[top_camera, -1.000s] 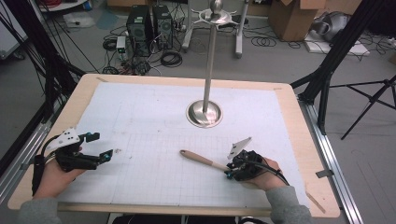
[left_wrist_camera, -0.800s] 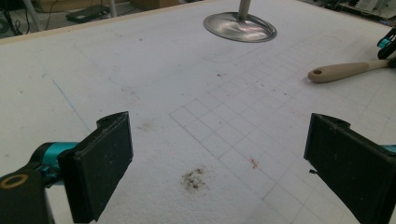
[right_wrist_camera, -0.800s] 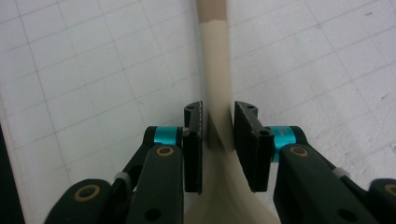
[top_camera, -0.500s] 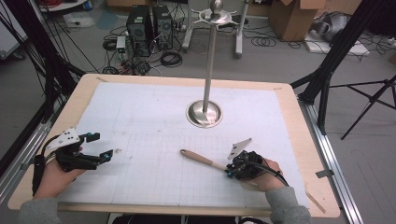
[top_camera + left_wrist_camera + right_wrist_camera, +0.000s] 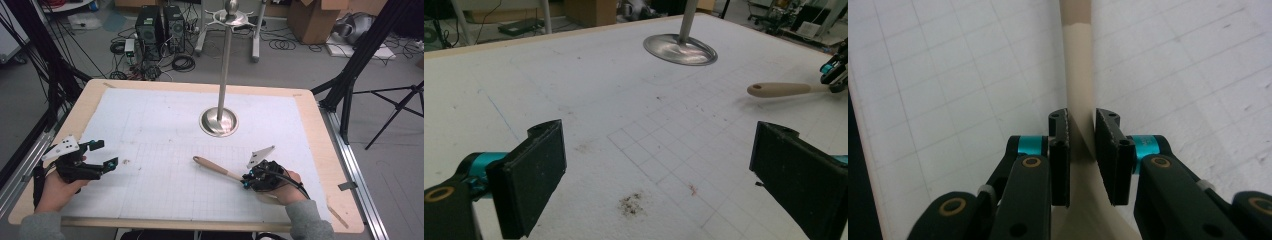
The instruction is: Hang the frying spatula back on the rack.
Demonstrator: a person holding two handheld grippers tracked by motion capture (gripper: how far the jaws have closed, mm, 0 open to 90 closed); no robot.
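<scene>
A utensil with a tan wooden handle point(image 5: 212, 166) and a cream neck point(image 5: 1079, 65) lies on the white gridded mat, its rounded end pointing up-left. My right gripper point(image 5: 248, 180) is at its near end. The jaws have just been closing, and the right gripper point(image 5: 1082, 120) now has both pads pressed on the cream neck. At the mat's left my left gripper point(image 5: 102, 155) stands open and holds nothing. From the left gripper point(image 5: 659, 150) the handle point(image 5: 774, 90) shows far off to the right, with the right gripper point(image 5: 835, 72) at its end.
A metal stand point(image 5: 218, 121) with a round base and a tall pole rises at the mat's middle back; its base point(image 5: 680, 49) shows ahead of the left gripper. The wooden table rim point(image 5: 85, 105) frames the mat. Beyond it are cables, computer cases and tripod legs on the floor.
</scene>
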